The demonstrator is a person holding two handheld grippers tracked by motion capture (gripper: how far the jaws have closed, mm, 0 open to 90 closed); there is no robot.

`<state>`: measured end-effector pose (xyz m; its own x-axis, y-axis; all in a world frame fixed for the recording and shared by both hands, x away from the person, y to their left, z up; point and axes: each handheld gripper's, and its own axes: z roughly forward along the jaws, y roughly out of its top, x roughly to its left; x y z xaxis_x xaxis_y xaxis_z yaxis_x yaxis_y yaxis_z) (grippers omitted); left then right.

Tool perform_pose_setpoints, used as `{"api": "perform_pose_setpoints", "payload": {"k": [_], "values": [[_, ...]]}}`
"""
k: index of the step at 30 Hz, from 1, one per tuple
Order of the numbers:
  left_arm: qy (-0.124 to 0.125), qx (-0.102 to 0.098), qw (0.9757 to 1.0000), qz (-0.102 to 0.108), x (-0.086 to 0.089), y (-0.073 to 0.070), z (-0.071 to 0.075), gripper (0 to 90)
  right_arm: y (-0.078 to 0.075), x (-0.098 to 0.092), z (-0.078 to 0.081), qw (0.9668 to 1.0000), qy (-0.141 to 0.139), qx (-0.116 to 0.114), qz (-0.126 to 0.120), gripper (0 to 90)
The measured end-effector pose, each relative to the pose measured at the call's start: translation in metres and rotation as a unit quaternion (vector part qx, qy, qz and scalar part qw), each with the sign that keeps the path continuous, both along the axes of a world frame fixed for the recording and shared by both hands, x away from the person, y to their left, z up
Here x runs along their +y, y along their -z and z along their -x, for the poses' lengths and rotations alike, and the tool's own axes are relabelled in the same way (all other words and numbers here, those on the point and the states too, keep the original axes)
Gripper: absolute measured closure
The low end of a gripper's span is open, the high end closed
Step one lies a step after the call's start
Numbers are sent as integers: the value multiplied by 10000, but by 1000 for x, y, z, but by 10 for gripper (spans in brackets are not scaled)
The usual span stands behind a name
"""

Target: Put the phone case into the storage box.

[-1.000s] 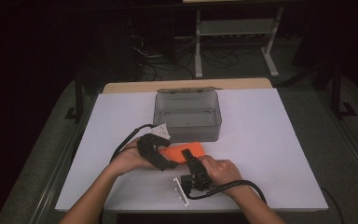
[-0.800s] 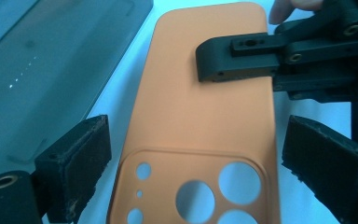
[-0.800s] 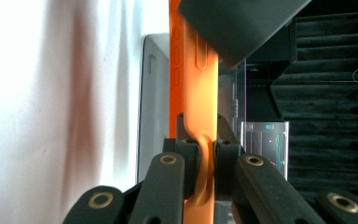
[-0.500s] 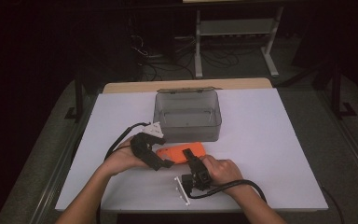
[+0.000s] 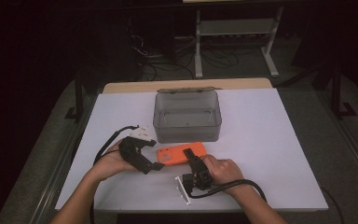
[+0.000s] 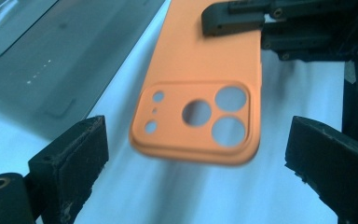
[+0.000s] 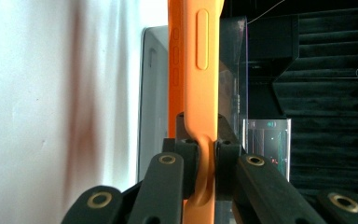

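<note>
case (image 5: 181,155): orange phone case, back side up, camera cutouts toward the left gripper. Lies flat just in front of the box, slightly skewed.
case, left gripper view (image 6: 200,88): camera end hangs between the two jaws, touching neither; a bit blurred.
case, right gripper view (image 7: 196,60): seen edge-on, side buttons facing the camera, its edge squeezed and bent between the pads.
right gripper (image 5: 192,158): pinching the case at the end near the person's right hand. Jaws pressed tight on the thin wall.
right gripper, own view (image 7: 206,158): pads meet on the orange edge, no gap to see.
right gripper, left gripper view (image 6: 235,18): one black jaw lies across the far end of the case.
left gripper (image 5: 156,164): jaws spread, have just been opening. Nothing clamped; tips sit just off the camera end of the case.
left gripper, own view (image 6: 198,154): both pads well apart, case end between them, free.
box (image 5: 187,122): clear grey plastic, lid tipped open at the back, sits mid-table just behind the case.
table (image 5: 270,140): white top; hands come in from the near edge.
</note>
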<state>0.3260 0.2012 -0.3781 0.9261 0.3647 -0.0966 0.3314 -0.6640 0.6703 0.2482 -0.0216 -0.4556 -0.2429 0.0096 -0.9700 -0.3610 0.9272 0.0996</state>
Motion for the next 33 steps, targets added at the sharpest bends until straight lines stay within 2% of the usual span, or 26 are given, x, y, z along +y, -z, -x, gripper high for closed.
{"api": "perform_pose_setpoints", "payload": {"k": [16,33], "values": [[-459,-139,9988,26,41,16,16,53,0,0,0,10000,-8,15,44,830],[-828,-278,9961,-111,56,40,32,0,-1,-1,0,10000,-2,19,15,829]]}}
